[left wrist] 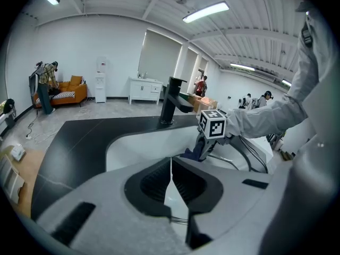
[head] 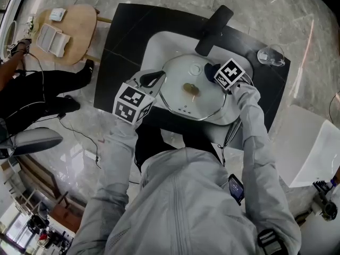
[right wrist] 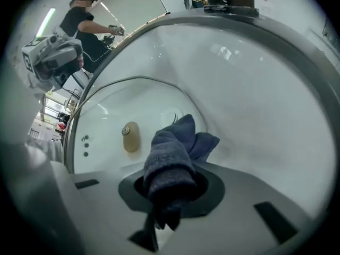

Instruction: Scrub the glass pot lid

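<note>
Lid held in sink, cloth ready.
Head view: the lid [head: 180, 104] is seen in the sink [head: 159, 41], its rim clamped by the left gripper [head: 154, 79]. Left gripper view: the jaws are closed on that thin rim. Right gripper view: a cloth [right wrist: 170, 163] is pinched by the right gripper [right wrist: 167, 195]. The glass is judged stiff, slippery and breakable, best held by rim or knob [right wrist: 130, 137]. No writing can be read.

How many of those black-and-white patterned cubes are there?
2: one on the left gripper, gripping the glass pot lid; one on the right gripper, holding a cloth.
</note>
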A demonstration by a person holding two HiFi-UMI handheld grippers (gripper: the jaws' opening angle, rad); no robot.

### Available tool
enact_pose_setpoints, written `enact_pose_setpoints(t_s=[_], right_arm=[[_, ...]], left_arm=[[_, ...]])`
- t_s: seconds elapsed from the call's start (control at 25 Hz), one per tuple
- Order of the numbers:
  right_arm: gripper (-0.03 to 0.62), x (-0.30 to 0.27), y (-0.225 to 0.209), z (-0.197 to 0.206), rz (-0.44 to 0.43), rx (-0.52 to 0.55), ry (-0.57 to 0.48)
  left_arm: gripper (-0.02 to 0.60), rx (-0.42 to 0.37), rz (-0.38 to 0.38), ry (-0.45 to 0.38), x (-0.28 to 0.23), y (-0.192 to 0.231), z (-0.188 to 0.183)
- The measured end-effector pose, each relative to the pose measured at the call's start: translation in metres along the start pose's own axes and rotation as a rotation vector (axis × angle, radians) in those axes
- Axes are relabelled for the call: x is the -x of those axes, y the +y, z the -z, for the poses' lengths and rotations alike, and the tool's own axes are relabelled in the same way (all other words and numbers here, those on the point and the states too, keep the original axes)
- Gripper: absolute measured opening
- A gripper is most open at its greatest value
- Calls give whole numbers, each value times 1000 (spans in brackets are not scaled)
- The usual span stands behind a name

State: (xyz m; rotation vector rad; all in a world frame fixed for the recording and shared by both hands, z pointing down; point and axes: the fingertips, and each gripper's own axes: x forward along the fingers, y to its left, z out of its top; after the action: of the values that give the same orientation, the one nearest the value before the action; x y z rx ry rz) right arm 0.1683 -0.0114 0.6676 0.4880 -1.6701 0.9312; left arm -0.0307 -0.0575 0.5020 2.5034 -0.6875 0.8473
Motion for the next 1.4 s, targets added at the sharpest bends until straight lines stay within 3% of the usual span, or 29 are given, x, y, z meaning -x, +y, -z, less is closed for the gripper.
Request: enact_pose_setpoints(t_s=[0.32, 0.92, 1.12, 1.28, 1.4], right_arm=[[67, -19, -13, -53, 58, -32, -153], [67, -23, 22, -110, 186, 172, -258], [67, -29, 42, -115, 137, 155, -254], [67, -25, 64, -134, 119, 256, -299], [67, -28, 79, -133, 65, 260, -310]], left_arm=[[29, 22, -12, 12, 4, 4, 11], [29, 62, -39, 19, 15, 5, 30], [29, 66, -43, 19, 18, 4, 32], [29, 67, -40, 15, 17, 1, 31], [29, 68, -42, 18, 17, 2, 32]])
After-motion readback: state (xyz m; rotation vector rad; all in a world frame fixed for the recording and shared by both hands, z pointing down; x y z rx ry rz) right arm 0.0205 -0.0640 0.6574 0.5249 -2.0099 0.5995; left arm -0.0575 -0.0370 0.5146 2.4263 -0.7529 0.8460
